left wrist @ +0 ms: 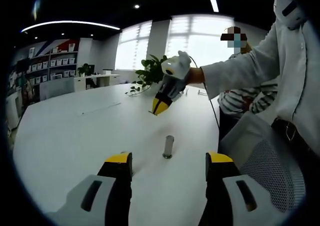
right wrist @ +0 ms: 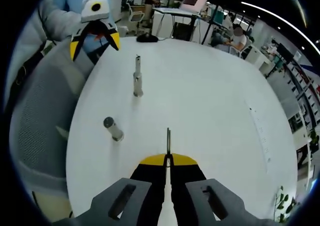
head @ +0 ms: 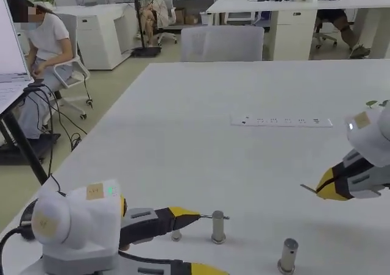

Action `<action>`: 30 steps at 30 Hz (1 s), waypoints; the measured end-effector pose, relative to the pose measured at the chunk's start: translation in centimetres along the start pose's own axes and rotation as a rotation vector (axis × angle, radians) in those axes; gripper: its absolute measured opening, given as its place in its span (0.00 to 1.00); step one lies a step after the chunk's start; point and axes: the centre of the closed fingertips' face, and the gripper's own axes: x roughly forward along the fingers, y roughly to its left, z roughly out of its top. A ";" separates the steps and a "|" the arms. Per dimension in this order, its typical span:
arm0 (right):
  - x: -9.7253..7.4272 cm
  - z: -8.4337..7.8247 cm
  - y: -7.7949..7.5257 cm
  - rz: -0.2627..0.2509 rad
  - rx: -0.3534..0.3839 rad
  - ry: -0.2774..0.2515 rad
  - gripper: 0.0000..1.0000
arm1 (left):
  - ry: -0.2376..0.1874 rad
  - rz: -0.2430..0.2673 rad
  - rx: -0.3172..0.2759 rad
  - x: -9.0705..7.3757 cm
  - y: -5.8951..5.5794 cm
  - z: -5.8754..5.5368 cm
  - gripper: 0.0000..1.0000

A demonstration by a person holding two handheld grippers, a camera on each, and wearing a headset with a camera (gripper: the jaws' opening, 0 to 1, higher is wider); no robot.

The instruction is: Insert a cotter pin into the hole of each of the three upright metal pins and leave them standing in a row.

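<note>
The cotter pin (right wrist: 168,138) is a thin sliver of wire: likely very light, springy and slick, easy to twist or drop. It is best held at its head end, leaving the legs free to enter the hole. The right tool (right wrist: 168,158) is clamped on it, held in the air well apart from the bare metal pin (head: 287,255) standing on the bench (head: 183,135). Near that pin stands a second pin (head: 218,226) that seems to carry a cotter already. The left tool (left wrist: 169,158) faces the bare pin, jaws apart.
</note>
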 end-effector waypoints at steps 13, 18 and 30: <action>-1.4 3.1 3.1 -0.014 -0.063 -0.044 0.03 | -0.002 -0.026 0.010 1.2 -0.9 0.5 0.57; -1.7 4.2 3.9 -0.037 -0.092 -0.062 0.03 | -0.004 -0.022 0.006 1.7 -0.9 0.8 0.56; -1.5 5.7 4.7 -0.109 -0.168 -0.065 0.03 | -0.017 -0.013 -0.005 3.9 -0.3 2.1 0.52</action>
